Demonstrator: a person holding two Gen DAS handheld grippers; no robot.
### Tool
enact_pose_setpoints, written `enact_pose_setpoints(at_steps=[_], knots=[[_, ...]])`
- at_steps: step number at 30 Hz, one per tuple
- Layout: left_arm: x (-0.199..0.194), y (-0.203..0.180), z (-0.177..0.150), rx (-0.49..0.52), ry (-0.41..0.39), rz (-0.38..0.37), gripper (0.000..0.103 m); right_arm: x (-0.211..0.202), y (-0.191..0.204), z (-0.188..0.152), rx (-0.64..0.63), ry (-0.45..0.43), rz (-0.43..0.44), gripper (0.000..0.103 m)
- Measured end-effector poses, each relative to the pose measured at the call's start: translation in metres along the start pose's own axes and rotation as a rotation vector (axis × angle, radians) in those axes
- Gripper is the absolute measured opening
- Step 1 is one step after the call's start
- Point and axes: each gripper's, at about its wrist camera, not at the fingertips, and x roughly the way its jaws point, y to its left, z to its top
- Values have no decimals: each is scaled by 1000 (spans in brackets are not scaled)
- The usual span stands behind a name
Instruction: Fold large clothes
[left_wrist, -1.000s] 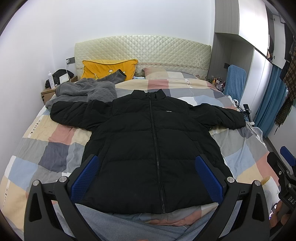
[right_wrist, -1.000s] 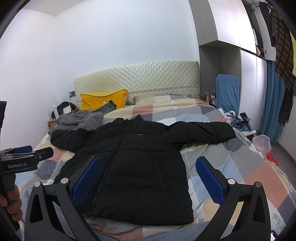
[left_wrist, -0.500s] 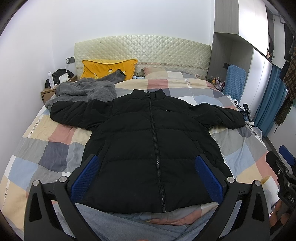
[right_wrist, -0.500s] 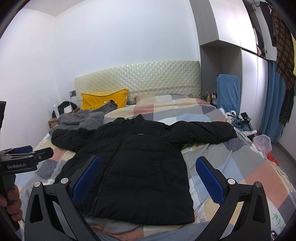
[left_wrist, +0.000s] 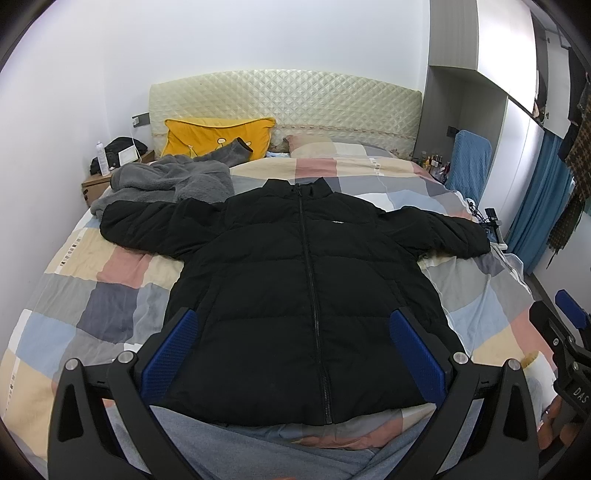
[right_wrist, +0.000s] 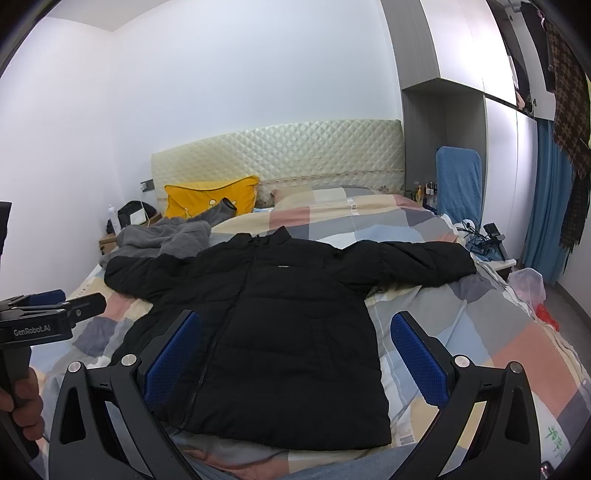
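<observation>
- Here, black puffer jacket (left_wrist: 306, 295) lies flat on bed (left_wrist: 92, 295), zipped, sleeves spread.
- Left tongs (left_wrist: 293, 345) spread apart above hem, holding nothing.
- Right tongs (right_wrist: 295, 350) likewise apart, empty.

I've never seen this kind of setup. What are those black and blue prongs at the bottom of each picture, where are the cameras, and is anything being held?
No robot here: a person holds one pair of tongs in each hand, each with a fisheye camera looking along its two fingers. The left tongs and right tongs are both open and hold nothing. A black puffer jacket lies zipped, front up, sleeves spread, on the checked bedspread. Behind it are a grey fleece garment and a yellow pillow. In the right camera's view the person's hand grips the other tool's handle.
</observation>
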Motion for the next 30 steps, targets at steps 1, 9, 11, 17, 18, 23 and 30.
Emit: enact_pose_setpoints(at_steps=[1, 9, 11, 17, 18, 23, 30], knots=[[0, 1, 0, -1, 0, 0, 103, 1, 0, 1, -1, -1, -1, 103], [3, 2, 13, -8, -15, -3, 103, 15, -8, 13, -15, 1, -5, 103], [6, -1, 18, -5, -19, -14, 103, 20, -11, 16, -16, -7, -13, 103], [17, -4, 32, 0, -29, -28, 103, 37, -31, 32, -10, -30, -46, 103], [20, -5, 36, 2, -34, -28, 103, 40, -35, 35, -8, -34, -52, 103], [28, -5, 49, -3, -49, -39, 103, 60, -55, 53, -8, -55, -86, 103], [41, -7, 56, -7, -53, -44, 103, 95, -91, 73, 12, -74, -158, 103]])
